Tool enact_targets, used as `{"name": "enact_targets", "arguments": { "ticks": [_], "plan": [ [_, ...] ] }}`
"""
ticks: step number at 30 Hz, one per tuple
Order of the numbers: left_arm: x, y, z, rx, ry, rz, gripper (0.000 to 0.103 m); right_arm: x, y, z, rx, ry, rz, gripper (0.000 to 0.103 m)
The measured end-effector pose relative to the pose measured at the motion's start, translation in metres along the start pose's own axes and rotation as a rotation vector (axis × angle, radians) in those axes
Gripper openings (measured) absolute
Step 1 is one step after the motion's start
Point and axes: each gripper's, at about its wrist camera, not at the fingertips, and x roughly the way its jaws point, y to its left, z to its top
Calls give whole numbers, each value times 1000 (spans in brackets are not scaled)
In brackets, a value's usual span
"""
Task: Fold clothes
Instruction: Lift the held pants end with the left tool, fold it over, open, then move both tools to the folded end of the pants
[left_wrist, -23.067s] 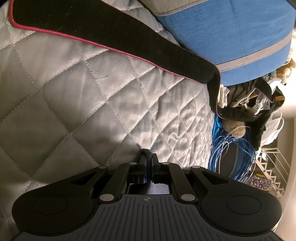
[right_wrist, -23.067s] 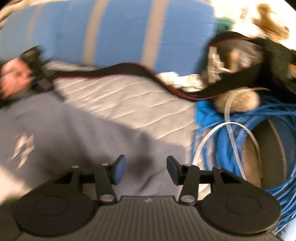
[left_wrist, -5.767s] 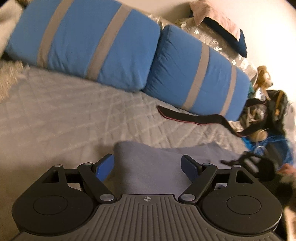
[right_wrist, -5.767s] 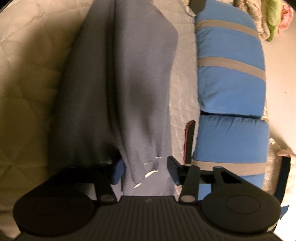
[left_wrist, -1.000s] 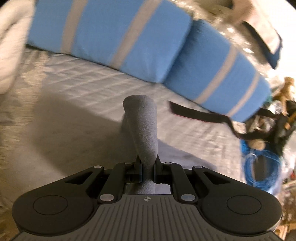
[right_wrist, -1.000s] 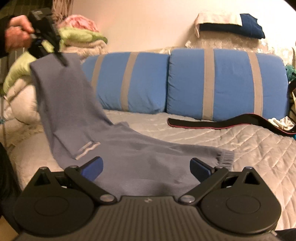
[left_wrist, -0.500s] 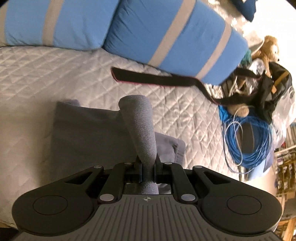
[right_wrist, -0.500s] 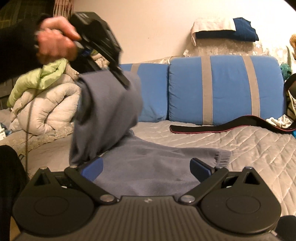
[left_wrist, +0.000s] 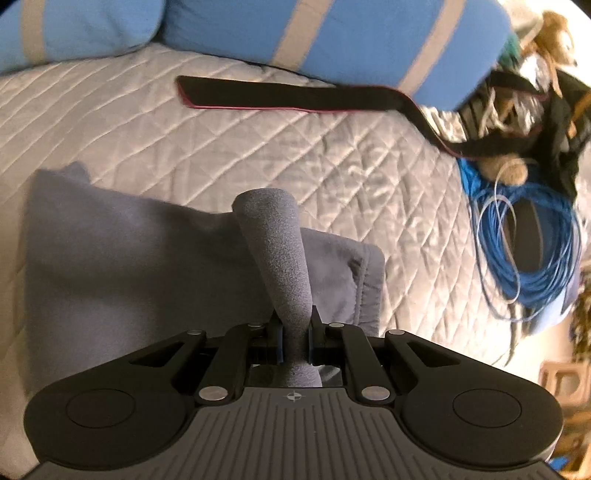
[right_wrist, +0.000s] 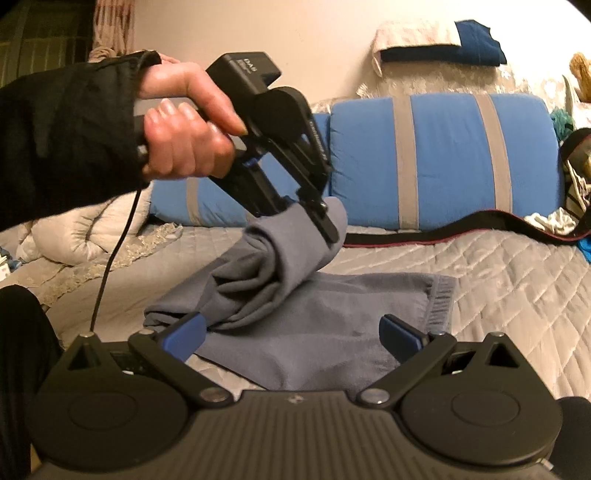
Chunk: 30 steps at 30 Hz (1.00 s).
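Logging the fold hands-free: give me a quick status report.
Left tool shut on the grey garment, lifting one end above the bed. Right tool open, empty. Black strap beyond, clear.

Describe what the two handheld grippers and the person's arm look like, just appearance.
Both grippers are matte black with ribbed grey-black bases, round discs and silver pivot screws. The right gripper has blue finger pads. The left gripper has white lettering and a thin black cable trailing down. The bare left hand emerges from a black sleeve.
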Motion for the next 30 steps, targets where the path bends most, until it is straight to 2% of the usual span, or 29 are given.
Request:
{"name": "enact_targets", "arguments": {
  "ticks": [3, 5, 7, 9, 13, 19, 23, 27, 30],
  "plan": [
    [4, -3, 2, 15, 17, -82, 24, 2, -4, 0, 28, 19, -7, 103],
    [-3, -1, 1, 21, -7, -143, 29, 4, -7, 0, 49, 34, -11, 103],
    [-15, 1, -2, 45, -45, -159, 37, 7, -10, 0, 67, 50, -12, 103],
    [-29, 4, -8, 77, -99, -151, 42, 11, -14, 1, 89, 65, -6, 103],
    [-54, 25, -20, 106, -183, -116, 44, 17, -24, 7, 153, 83, 35, 103],
    [-65, 72, -32, 45, -224, -102, 44, 42, -48, 17, 252, 143, 32, 103],
    [-65, 107, -39, -27, -247, -93, 44, 68, -66, 13, 360, 305, 6, 102],
    [-72, 137, -48, -62, -272, -93, 44, 75, -69, 12, 394, 401, -40, 102],
    [-75, 158, -53, -80, -300, -92, 44, 74, -66, 14, 390, 439, -63, 102]
  ]
}}
